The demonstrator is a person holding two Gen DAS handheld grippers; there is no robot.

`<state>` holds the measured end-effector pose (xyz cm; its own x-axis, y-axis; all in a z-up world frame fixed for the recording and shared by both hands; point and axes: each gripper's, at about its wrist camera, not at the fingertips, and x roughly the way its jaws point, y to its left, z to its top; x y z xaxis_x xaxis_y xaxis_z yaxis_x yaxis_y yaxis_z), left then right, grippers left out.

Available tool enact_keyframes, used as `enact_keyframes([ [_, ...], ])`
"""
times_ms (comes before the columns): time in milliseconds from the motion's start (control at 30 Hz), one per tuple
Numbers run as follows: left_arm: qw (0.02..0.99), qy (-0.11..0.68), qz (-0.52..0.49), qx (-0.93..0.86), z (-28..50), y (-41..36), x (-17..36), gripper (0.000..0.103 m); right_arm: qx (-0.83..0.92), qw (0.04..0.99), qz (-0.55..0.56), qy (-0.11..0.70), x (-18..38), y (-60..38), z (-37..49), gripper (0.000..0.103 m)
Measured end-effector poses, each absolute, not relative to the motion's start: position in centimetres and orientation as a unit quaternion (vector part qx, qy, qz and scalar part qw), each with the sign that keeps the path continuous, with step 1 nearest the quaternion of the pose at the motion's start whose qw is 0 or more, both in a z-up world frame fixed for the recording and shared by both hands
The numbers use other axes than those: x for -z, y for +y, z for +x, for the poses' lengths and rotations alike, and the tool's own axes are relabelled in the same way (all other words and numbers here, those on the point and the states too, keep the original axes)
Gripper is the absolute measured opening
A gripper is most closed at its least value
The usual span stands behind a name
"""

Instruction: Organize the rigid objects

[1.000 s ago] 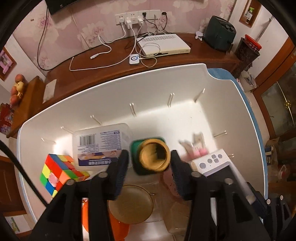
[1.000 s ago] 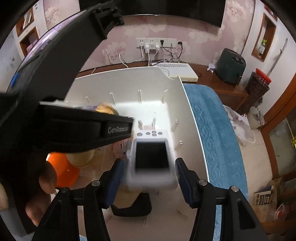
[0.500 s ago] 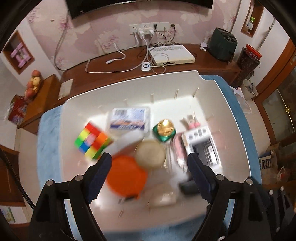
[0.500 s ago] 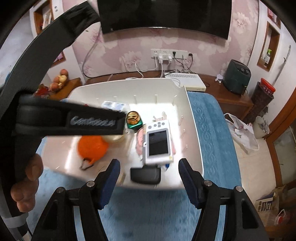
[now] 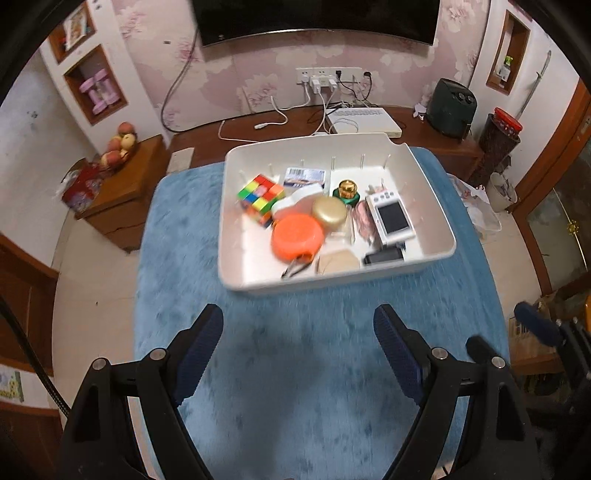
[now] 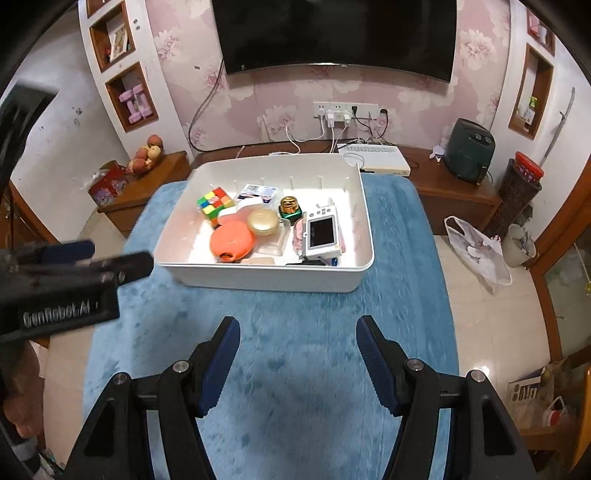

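A desk covered in a shaggy blue cloth [image 6: 280,332] fills the foreground, standing on pale glossy floor tiles. Behind it runs a long dark wooden sideboard [image 6: 443,177] against pink floral wallpaper, with a large black television [image 6: 332,33] mounted above a row of white wall sockets [image 6: 345,110] trailing white cables. On the sideboard sit a flat white set-top box [image 6: 376,158] and a dark green rounded appliance [image 6: 469,147]; a bowl of peaches [image 6: 146,153] rests on a lower wooden cabinet at the left, and wall niches hold small pink items.

A white rectangular plastic bin [image 6: 266,277] sits on the far half of the cloth. Inside lie a multicoloured puzzle cube [image 5: 260,197], a round orange plastic lid [image 5: 297,236], a round gold cap [image 5: 328,211], a small green jar with a gold top [image 5: 346,191], a white compact camera with a dark screen [image 5: 391,218], a barcoded white packet [image 5: 304,176] and a small black block [image 5: 384,255] near the front wall.

The left tool [image 5: 298,334] hangs released above the bare cloth, well short of the bin, its blue-padded fingers [image 5: 201,343] spread wide with nothing between them. The right tool [image 6: 298,341] is likewise released and empty. In the right wrist view the side of the left tool's body reads "GenRobot.AI"; the packet's print is too small to read.
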<state>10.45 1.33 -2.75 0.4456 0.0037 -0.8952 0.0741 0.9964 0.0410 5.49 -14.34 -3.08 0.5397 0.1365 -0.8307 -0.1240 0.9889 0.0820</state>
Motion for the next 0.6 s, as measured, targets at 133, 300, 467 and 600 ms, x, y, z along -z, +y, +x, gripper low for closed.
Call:
enact_keyframes([
  [133,0.854,0.519,0.024,0.011,6.6,1.8,1.5,0.086,-0.075,0.883,0.028,0.463,0.9,-14.7,3.4,0.074],
  [300,0.859,0.513,0.006,0.003,3.7,1.9,0.4,0.086,-0.072,0.894,0.033,0.44,-1.5,-14.7,1.4,0.079],
  [467,0.867,0.498,0.002,-0.004,1.6,2.0,-0.6,0.086,-0.078,0.901,0.017,0.426,-2.9,-13.9,-0.1,0.079],
  [600,0.871,0.491,-0.006,-0.009,0.8,2.3,-1.3,0.086,-0.08,0.904,0.011,0.421,-3.4,-13.6,-1.0,0.079],
])
